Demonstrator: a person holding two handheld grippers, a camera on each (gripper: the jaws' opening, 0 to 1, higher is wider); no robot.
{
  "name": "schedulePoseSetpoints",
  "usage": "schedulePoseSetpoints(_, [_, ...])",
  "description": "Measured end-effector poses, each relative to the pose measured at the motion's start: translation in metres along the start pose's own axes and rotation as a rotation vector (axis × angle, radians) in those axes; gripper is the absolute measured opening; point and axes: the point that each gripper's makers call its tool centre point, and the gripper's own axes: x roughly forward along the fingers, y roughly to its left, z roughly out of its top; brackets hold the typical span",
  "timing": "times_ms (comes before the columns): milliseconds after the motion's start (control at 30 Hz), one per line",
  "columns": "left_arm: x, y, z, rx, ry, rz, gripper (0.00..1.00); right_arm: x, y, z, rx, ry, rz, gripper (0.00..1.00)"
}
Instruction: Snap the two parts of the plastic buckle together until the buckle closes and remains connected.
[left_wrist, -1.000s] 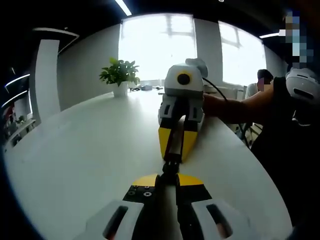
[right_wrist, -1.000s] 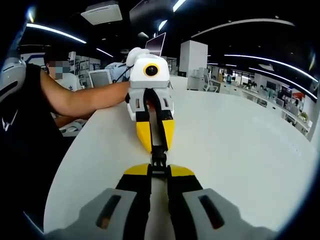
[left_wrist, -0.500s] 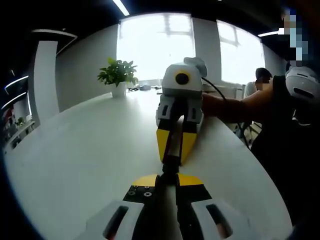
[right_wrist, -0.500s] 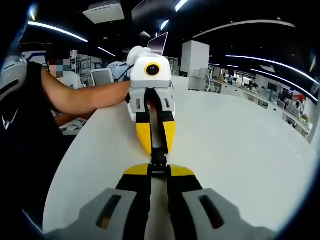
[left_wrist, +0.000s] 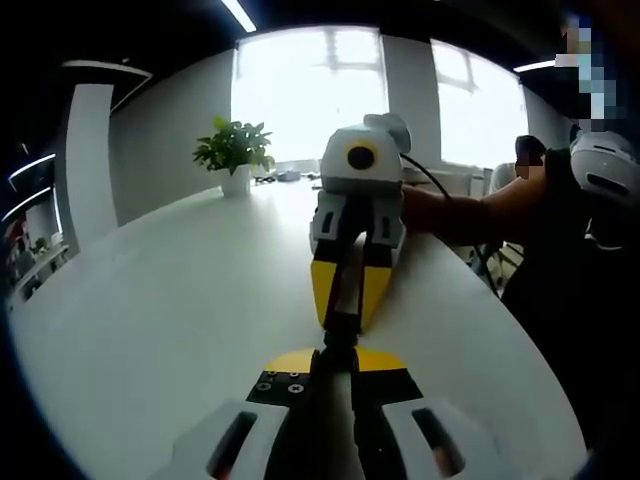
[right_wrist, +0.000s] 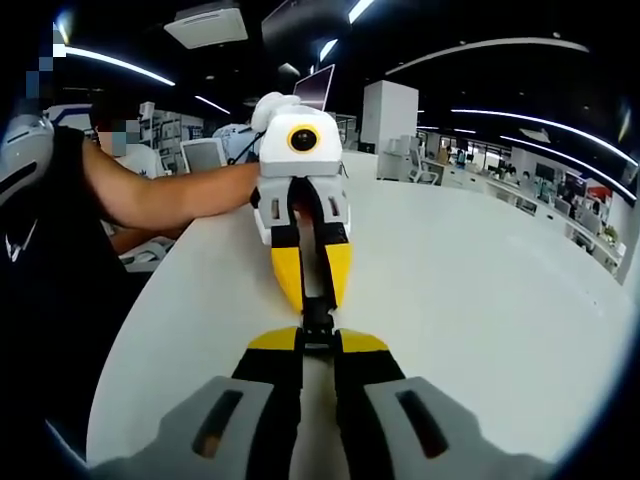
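1. In the left gripper view, the left tongs (left_wrist: 338, 368) are seen closed on one end of the black buckle (left_wrist: 342, 325), above the white table (left_wrist: 180, 300). The right tongs (left_wrist: 347, 300) face them from the far side, nose to nose, and are clamped on the buckle's other end. A potted plant (left_wrist: 236, 152) stands well behind on the table.

2. In the right gripper view, the right tongs (right_wrist: 318, 346) are seen closed on the near end of the buckle (right_wrist: 318, 318), with the left tongs (right_wrist: 311, 280) clamped on the far end, directly opposite.

3. The two halves appear to be pressed into one short black piece between the two pairs of tongs, so the mating is judged done or nearly done. The latch is too small and dark for that to be confirmed. What is left is judged to be confirmation that the buckle stays joined.
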Motion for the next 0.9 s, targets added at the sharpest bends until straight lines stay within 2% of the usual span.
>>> schedulePoseSetpoints(67, [0.006,-0.004,0.001,0.005,-0.008,-0.016,0.09,0.002,0.002,0.002,-0.005,-0.012,0.010,0.10])
schedulePoseSetpoints(100, [0.010,-0.003,0.002,0.003,-0.003,-0.014,0.09,0.003,0.003,-0.001,-0.007,0.011,0.017,0.10])
schedulePoseSetpoints(333, [0.016,-0.004,-0.001,0.010,-0.005,-0.012,0.09,0.004,0.000,-0.002,-0.010,0.003,0.009,0.10])
schedulePoseSetpoints(900, [0.007,-0.003,0.000,0.003,-0.008,-0.012,0.09,0.007,-0.003,0.001,-0.010,0.002,0.008,0.10])
